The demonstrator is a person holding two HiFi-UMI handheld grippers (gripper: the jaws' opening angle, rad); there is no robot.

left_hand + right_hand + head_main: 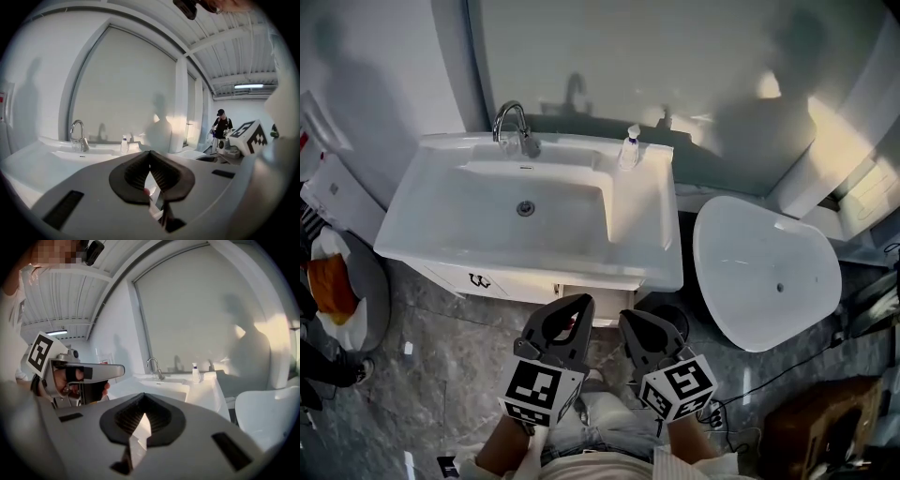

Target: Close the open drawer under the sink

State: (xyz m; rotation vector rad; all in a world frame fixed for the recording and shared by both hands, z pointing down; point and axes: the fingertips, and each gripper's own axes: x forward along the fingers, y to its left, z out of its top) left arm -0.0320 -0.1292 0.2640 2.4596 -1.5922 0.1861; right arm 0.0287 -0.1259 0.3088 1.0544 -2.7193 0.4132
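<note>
The white sink [441,211] with a chrome tap [511,122] and a soap bottle [629,148] stands straight ahead. Below its front rim shows a white drawer front [483,279] with a dark handle; how far out it stands I cannot tell. My left gripper [574,309] and right gripper [633,323] hang side by side just short of the cabinet, both shut and empty. In the left gripper view the jaws [150,161] meet at the tips above the sink [42,154]. The right gripper [143,408] points toward the sink [164,385], tips together.
A white oval basin [764,272] stands right of the sink, with a dark round bin [664,311] between them. On the left sits a grey bin with an orange bag [333,286]. Cables and a brown box [811,427] lie at right. A person [221,124] stands far off.
</note>
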